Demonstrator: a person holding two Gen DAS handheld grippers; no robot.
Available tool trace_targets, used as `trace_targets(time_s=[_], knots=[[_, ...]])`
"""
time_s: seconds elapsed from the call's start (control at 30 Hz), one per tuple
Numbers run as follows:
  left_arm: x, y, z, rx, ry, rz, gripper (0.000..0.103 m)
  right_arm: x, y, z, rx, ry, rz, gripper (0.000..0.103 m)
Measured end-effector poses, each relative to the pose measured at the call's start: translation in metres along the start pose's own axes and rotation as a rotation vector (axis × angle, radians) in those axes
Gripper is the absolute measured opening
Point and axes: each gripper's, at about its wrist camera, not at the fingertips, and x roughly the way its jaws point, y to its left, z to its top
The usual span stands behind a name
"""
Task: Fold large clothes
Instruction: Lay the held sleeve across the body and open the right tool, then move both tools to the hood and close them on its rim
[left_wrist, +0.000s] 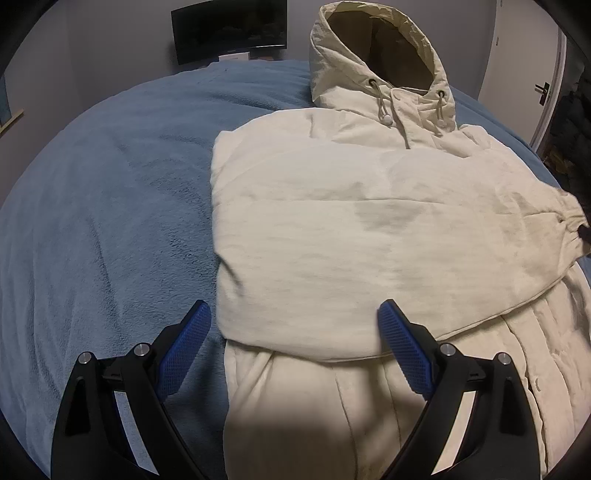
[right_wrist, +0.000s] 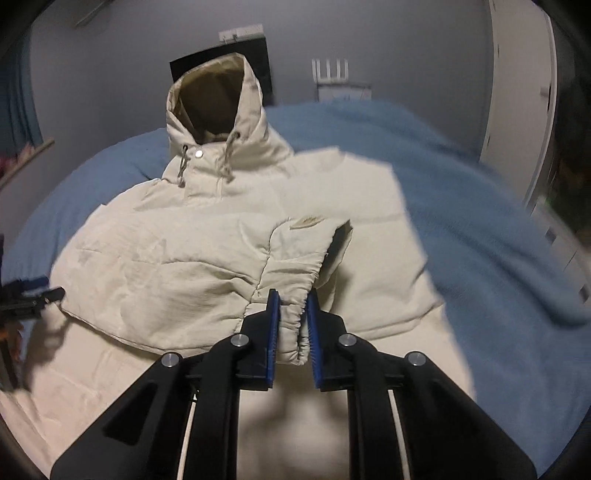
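The right gripper is clamped on the elastic cuff of one sleeve of the cream hooded jacket, the gathered cloth pinched between its blue pads; the left gripper stands wide apart above the jacket's near left edge, holding nothing, one pad over the blue blanket and the other over the cloth.

The jacket lies face up on the blanket, hem nearest the grippers, hood farthest and propped up with its opening facing back toward them; one sleeve is already folded across the chest in the left wrist view, its cuff at the jacket's far right side; the other, held one, lies across the chest in the right wrist view.

It looks padded and soft, so I judge it bulky yet light, limp in the hand, inclined to spring back open at a fold; the shell looks matte and creased, probably not slippery; the gathered cuff and the stitched hem look the firmest places to grip, since thick panels would likely bulge out of a narrow clamp.

Beside the jacket's left edge the blanket is bare and broad; on its right side there is bare blanket too; beyond the hood a dark screen stands against the wall, and right of the hood a pale door; room above the chest seems free for carrying the hem up.
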Motion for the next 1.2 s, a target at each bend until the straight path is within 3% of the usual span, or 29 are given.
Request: trace_targets(time_s=[0.17,0.27,0.37,0.43,0.6,0.67,0.73,0.87,0.97,1.07,1.1,1.13,1.2], knots=[[0.003,-0.004,0.0,0.015,0.01,-0.001,0.089,0.03,-0.017,-0.019,0.043,0.146,-0.002,0.012],[0.006,-0.003,-0.001,0.008,0.021,-0.005,0.089,0.04,-0.017,-0.027,0.041,0.178,-0.009,0.015],[0.004,-0.003,-0.001,0.007,0.019,-0.001,0.089,0.037,-0.014,-0.021,0.016,0.174,-0.036,0.024],[-0.001,-0.003,0.001,0.012,0.007,0.013,0.089,0.031,-0.011,-0.016,0.001,0.141,-0.033,0.043],[-0.029,-0.003,0.02,-0.037,-0.05,-0.027,0.089,0.022,0.007,0.004,-0.077,0.066,-0.023,0.052],[-0.037,-0.009,0.029,-0.053,-0.068,-0.057,0.097,0.026,0.011,0.015,-0.091,0.06,-0.002,0.059],[-0.04,-0.021,0.041,-0.047,-0.087,-0.074,0.096,0.036,0.014,0.023,-0.105,0.072,0.027,0.059],[-0.02,-0.046,0.056,-0.003,-0.073,-0.072,0.096,0.069,0.016,0.029,-0.128,0.116,0.037,0.061],[0.012,-0.06,0.055,0.032,-0.029,-0.025,0.096,0.09,0.014,0.026,-0.116,0.138,0.045,0.068],[0.039,-0.064,0.042,0.036,-0.004,0.001,0.097,0.1,0.016,0.02,-0.116,0.128,0.052,0.076],[0.041,-0.064,0.037,0.034,-0.027,0.006,0.097,0.101,0.016,0.017,-0.12,0.115,0.043,0.083],[0.042,-0.063,0.034,0.033,-0.046,0.011,0.098,0.104,0.014,0.015,-0.11,0.115,0.012,0.096],[0.045,-0.063,0.032,0.032,-0.048,0.016,0.098,0.108,0.005,0.015,-0.056,0.141,0.053,0.097]])
